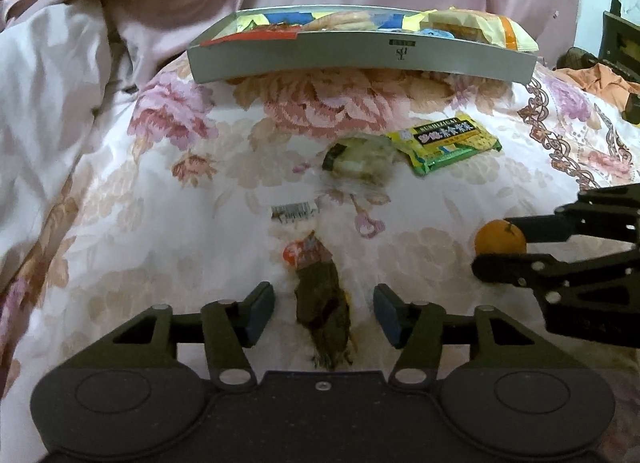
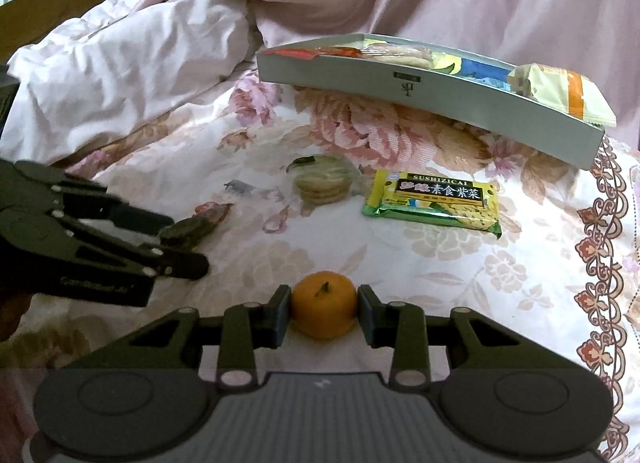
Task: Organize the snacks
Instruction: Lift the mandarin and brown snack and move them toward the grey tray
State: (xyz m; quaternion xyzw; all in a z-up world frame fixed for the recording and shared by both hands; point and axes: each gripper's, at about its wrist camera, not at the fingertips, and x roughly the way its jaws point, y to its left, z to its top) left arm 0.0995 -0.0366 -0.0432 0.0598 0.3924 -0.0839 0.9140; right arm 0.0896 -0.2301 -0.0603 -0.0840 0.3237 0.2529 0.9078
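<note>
The shallow grey cardboard box point(image 2: 440, 103) sits at the far side of the floral quilt point(image 2: 500, 283) and already holds several snack packs, one cream-and-orange pack point(image 2: 560, 97) hanging over its right end, so the sorting looks partly done. On the quilt in front of the box lie the things apparently left: a yellow-green seaweed packet point(image 2: 434, 199) nearest its front wall, a clear-wrapped stack of round crackers point(image 2: 322, 181) just left of that packet, a dark brown wrapped snack point(image 1: 322, 311) farther from the box, and a small round orange tangerine point(image 2: 324, 303) on the near side. The right gripper point(image 2: 324, 309) has its pads at both sides of the tangerine, touching or nearly so; whether it squeezes firmly cannot be told. The left gripper point(image 1: 324, 309) is spread wide, one finger on each side of the brown snack and touching neither side. By the look of it, four items remain to go in.
</note>
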